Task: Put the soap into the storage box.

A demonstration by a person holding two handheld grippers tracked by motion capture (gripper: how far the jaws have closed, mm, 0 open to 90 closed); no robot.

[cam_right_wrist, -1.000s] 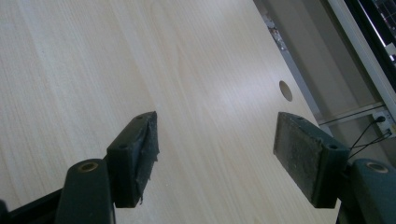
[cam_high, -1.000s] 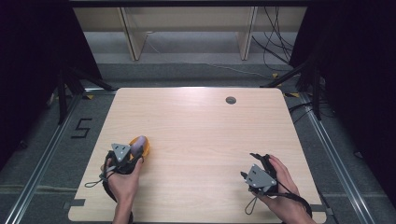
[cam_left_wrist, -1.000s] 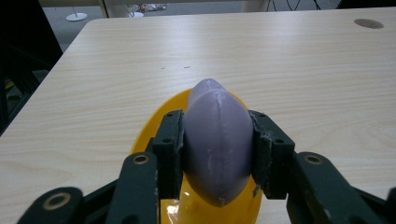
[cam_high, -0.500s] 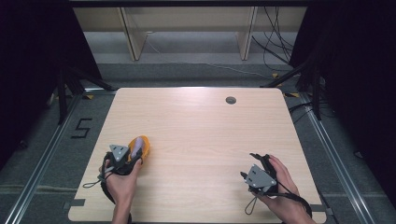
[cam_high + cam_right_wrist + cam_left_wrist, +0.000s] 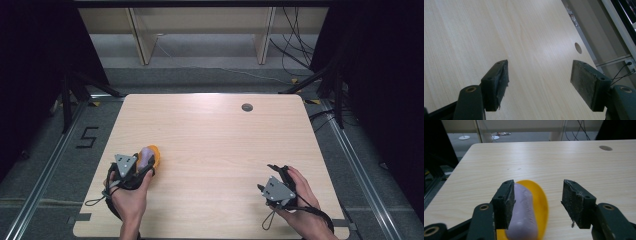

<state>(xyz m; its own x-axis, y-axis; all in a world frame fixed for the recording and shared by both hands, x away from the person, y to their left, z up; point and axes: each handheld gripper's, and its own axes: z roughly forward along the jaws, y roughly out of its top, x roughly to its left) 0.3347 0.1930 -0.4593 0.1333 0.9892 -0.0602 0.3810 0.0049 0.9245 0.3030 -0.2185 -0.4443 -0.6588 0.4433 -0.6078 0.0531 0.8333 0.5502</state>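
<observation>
L tongs just opened, lifted, purple soap (on yellow dish).

I see each gripper, left gripper and right gripper, topped by a grey three-cornered plate, trailing a looped black cable. Jaws are black, with round screw holes and worn, frayed dark pads.

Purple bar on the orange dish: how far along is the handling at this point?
Done: the purple bar lies on the orange dish at the table's left front. In hand: the left gripper has just been opening, its right pad clear of the bar. Left: drawing it away. The right gripper is open over bare wood.
</observation>
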